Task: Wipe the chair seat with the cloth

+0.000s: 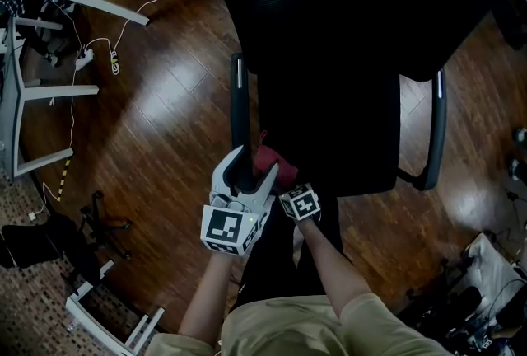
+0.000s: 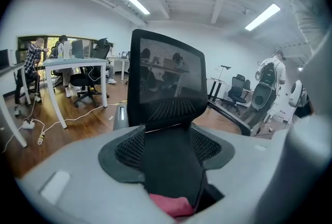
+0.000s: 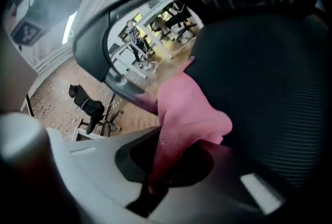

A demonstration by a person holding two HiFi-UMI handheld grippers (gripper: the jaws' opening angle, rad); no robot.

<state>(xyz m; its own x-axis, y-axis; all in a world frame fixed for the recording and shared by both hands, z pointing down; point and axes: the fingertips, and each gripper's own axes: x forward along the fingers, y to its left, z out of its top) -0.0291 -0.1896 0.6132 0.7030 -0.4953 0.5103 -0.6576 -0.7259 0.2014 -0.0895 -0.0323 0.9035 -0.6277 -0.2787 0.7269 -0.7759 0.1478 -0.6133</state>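
A black office chair stands below me, its seat (image 1: pixel 350 128) dark and its mesh backrest (image 2: pixel 166 78) upright. My left gripper (image 1: pixel 251 166) straddles the front end of the chair's left armrest (image 1: pixel 238 99) and looks shut on it; that armrest (image 2: pixel 174 150) fills the gap between its jaws. My right gripper (image 1: pixel 290 188) is just right of it, shut on a pink cloth (image 1: pixel 277 162). The cloth (image 3: pixel 187 109) bunches out of the right gripper (image 3: pixel 161 166) and lies against the seat (image 3: pixel 270 88) at its front left corner. A bit of the cloth (image 2: pixel 171 205) also shows under the left gripper (image 2: pixel 174 171).
The right armrest (image 1: pixel 436 132) lies across the seat. White desk legs (image 1: pixel 58 91), a power strip (image 1: pixel 83 59) with cables and another chair's base (image 1: pixel 103 222) stand on the wood floor to the left. People sit at desks (image 2: pixel 67 65) in the background.
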